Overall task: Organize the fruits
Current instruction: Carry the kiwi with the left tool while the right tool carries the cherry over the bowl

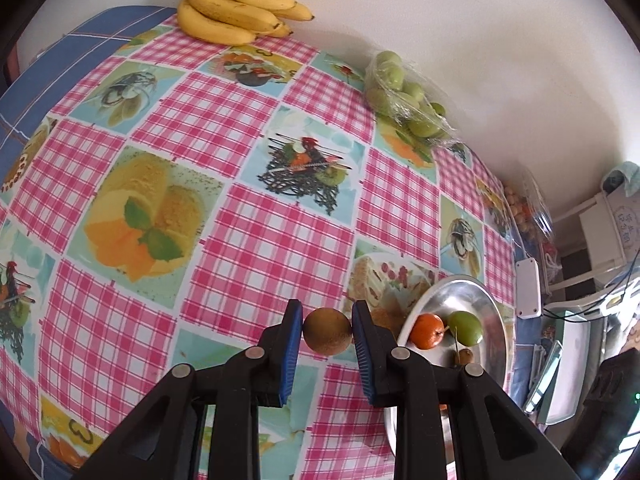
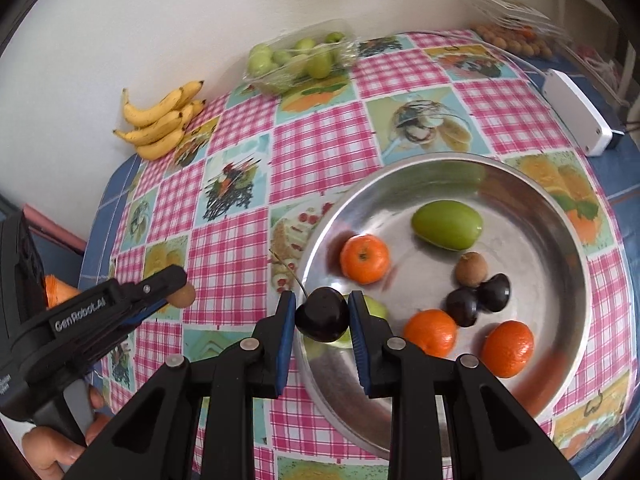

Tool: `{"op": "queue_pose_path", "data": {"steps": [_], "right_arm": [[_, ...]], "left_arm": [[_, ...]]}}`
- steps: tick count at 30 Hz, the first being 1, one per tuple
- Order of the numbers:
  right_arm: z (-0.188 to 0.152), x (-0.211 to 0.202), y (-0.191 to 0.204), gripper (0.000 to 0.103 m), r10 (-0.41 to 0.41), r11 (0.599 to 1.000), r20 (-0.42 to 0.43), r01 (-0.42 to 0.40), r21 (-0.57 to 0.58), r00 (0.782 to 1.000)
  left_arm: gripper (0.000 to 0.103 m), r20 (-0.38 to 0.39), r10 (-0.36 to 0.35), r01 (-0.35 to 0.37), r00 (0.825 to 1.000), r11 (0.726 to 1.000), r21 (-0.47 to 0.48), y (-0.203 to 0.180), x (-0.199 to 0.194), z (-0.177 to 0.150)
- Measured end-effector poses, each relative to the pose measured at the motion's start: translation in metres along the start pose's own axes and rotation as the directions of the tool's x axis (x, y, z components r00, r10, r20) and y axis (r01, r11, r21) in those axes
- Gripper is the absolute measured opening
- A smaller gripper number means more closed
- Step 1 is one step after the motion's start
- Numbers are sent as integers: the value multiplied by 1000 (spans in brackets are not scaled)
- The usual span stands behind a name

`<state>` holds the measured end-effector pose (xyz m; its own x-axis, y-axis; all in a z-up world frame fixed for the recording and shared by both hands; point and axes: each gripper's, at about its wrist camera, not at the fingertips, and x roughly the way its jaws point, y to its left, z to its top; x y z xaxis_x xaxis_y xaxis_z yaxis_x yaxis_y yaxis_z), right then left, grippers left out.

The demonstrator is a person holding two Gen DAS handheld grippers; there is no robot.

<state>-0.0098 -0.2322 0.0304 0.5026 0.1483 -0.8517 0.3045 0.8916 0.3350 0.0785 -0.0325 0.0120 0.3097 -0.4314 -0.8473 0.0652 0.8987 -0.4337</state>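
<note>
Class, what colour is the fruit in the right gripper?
Dark purple-black cherry; clearest in the right wrist view.

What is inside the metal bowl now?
The metal bowl holds three oranges, a green fruit, a brown fruit and two dark fruits. The right gripper partly hides another green fruit.

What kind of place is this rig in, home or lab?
Most likely a home, at a kitchen or dining table. It has a checked tablecloth printed with dessert pictures, pushed against a plain wall. Loose bananas, a wrapped pack of green fruit and a metal bowl of mixed fruit sit on it.
</note>
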Motion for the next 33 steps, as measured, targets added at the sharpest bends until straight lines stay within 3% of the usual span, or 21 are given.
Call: {"op": "queue_pose_path", "data": {"steps": [11, 19, 33], "right_arm": [[2, -13, -64, 28, -100, 985, 8, 98, 140, 995], [-1, -23, -99, 28, -122, 966, 15, 115, 229, 992], [-2, -15, -98, 28, -131, 969, -18, 132, 210, 991]], "left_arm": [[27, -47, -21, 28, 999, 989, 145, -53, 11, -29], [27, -94, -32, 54, 995, 969, 241, -83, 18, -51], [27, -184, -12, 72, 983, 943, 324, -104, 39, -73]]}}
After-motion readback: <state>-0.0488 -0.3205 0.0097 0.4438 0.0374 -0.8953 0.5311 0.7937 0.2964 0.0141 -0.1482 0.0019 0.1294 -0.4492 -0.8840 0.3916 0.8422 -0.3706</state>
